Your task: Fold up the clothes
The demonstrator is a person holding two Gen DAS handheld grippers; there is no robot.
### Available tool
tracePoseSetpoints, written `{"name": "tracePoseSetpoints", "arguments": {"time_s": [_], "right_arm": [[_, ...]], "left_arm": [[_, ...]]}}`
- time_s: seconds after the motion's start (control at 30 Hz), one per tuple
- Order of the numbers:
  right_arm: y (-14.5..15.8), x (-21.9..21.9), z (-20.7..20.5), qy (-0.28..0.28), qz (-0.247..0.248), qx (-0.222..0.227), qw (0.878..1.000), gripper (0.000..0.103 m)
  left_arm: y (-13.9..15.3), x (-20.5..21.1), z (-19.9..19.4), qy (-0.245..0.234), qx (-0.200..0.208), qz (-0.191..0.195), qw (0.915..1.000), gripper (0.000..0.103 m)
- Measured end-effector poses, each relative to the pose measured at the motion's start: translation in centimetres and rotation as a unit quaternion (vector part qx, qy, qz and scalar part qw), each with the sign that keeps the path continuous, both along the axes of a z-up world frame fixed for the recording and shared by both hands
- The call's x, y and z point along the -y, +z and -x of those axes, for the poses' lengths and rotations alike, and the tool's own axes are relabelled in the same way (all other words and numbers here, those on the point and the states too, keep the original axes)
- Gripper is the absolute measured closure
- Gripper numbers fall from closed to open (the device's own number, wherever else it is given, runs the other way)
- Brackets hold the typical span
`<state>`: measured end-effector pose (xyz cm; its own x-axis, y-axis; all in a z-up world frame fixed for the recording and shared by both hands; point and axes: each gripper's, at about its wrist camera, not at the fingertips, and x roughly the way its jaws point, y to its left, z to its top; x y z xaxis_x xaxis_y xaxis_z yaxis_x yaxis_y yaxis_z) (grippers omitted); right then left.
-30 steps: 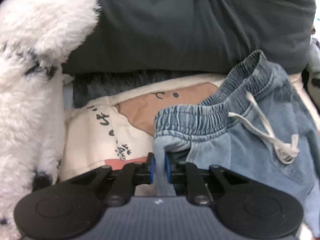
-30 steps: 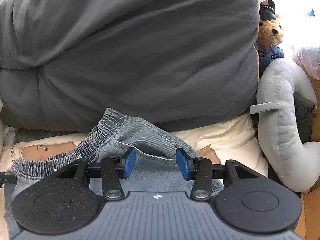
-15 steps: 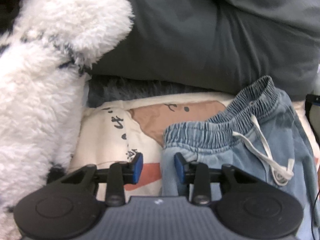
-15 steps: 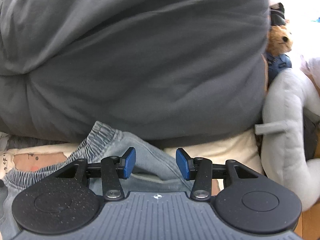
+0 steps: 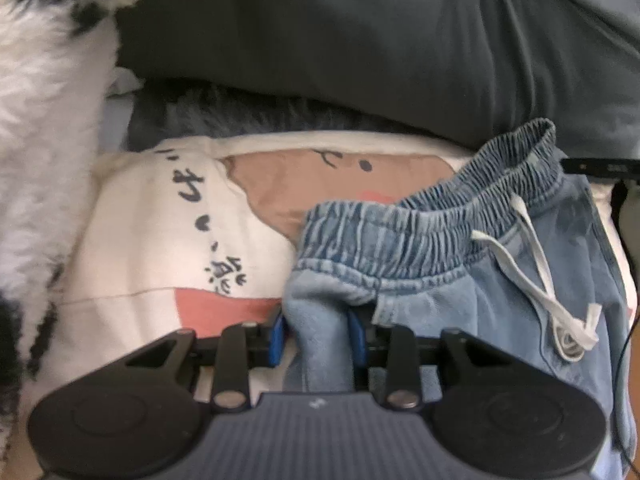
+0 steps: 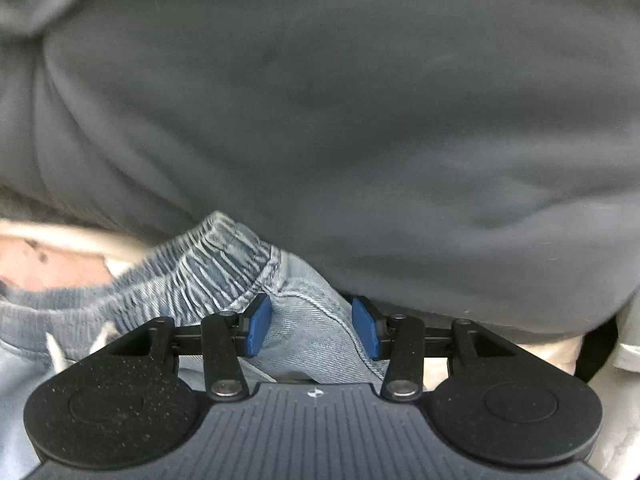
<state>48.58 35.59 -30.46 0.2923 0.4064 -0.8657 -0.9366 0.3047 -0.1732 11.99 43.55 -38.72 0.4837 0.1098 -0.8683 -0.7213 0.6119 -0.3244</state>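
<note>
Light-blue denim shorts (image 5: 440,240) with an elastic waistband and a white drawstring (image 5: 536,280) lie on a cream printed garment (image 5: 160,240). My left gripper (image 5: 316,336) has a bunched fold of denim, just under the waistband's left end, filling the gap between its blue pads; its jaws are closing. In the right wrist view the same shorts (image 6: 224,264) show their waistband's other end. My right gripper (image 6: 312,326) stands open low over that denim, which lies between its pads without touching them.
A dark grey duvet (image 5: 360,40) bulges close behind the shorts and fills most of the right wrist view (image 6: 320,120). A white fluffy plush (image 5: 40,120) with black marks crowds the left side. A pale grey cushion edge (image 6: 628,344) shows at far right.
My left gripper let go of the waistband corner, opened, sank and closed around a denim fold. My right gripper dropped and slid toward the waistband's end; the teddy bear left its view.
</note>
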Motion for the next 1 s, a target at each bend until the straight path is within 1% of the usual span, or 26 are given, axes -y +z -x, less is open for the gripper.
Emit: {"name": "tracePoseSetpoints", "arguments": {"time_s": [0.03, 0.07, 0.1, 0.13, 0.17, 0.3, 0.37, 0.43, 0.57, 0.63, 0.7, 0.83, 0.93, 1.0], "right_arm": [[-0.7, -0.3, -0.3, -0.003, 0.009, -0.004, 1.0, 0.051], [-1.3, -0.6, -0.5, -0.006, 0.018, -0.006, 1.0, 0.052], [-2.1, -0.7, -0.6, -0.007, 0.031, -0.006, 0.999, 0.053], [-2.9, -0.9, -0.8, -0.008, 0.044, -0.005, 0.999, 0.067], [-3.5, -0.9, -0.7, -0.006, 0.054, 0.002, 0.999, 0.077], [-4.1, -0.9, 0.0, -0.001, 0.053, 0.018, 0.998, 0.083], [-3.8, -0.8, 0.5, 0.002, 0.055, 0.015, 0.998, 0.088], [-3.2, -0.7, 0.8, 0.005, 0.054, 0.003, 0.999, 0.089], [-1.7, -0.3, 1.2, 0.009, 0.042, -0.032, 0.999, 0.09], [-1.4, -0.4, 1.4, 0.008, 0.038, -0.039, 0.998, 0.091], [-1.7, -0.8, 1.6, 0.003, 0.041, -0.03, 0.999, 0.091], [-3.4, -2.0, 1.1, -0.035, 0.05, -0.01, 0.998, 0.09], [-4.4, -3.3, 0.7, -0.065, 0.05, 0.008, 0.997, 0.088], [-5.0, -3.8, 0.5, -0.08, 0.046, 0.016, 0.996, 0.086]], "left_arm": [[0.0, 0.1, -0.2, -0.005, -0.005, -0.007, 1.0, 0.087], [0.1, 0.3, -0.3, -0.011, -0.01, -0.013, 0.9998, 0.092], [0.2, 0.4, -0.4, -0.013, -0.014, -0.02, 0.9996, 0.094], [0.5, 0.4, -0.3, -0.01, -0.018, -0.028, 0.9994, 0.097], [0.7, 0.5, -0.3, -0.007, -0.021, -0.036, 0.9991, 0.098], [2.1, 0.6, -0.1, 0.007, -0.038, -0.077, 0.9962, 0.099], [2.9, 0.5, -0.1, 0.016, -0.048, -0.094, 0.9943, 0.099], [3.6, 0.2, 0.1, 0.026, -0.056, -0.109, 0.9922, 0.099], [5.1, -1.4, 1.1, 0.041, -0.062, -0.123, 0.9897, 0.099], [5.5, -2.1, 1.3, 0.041, -0.063, -0.125, 0.9894, 0.099], [5.1, -2.4, 1.1, 0.038, -0.068, -0.121, 0.9895, 0.099], [3.1, -2.7, -0.5, 0.029, -0.09, -0.119, 0.9884, 0.099], [1.8, -2.8, -1.5, 0.019, -0.103, -0.118, 0.9875, 0.096], [1.3, -2.6, -1.9, 0.009, -0.111, -0.125, 0.9859, 0.093]]}}
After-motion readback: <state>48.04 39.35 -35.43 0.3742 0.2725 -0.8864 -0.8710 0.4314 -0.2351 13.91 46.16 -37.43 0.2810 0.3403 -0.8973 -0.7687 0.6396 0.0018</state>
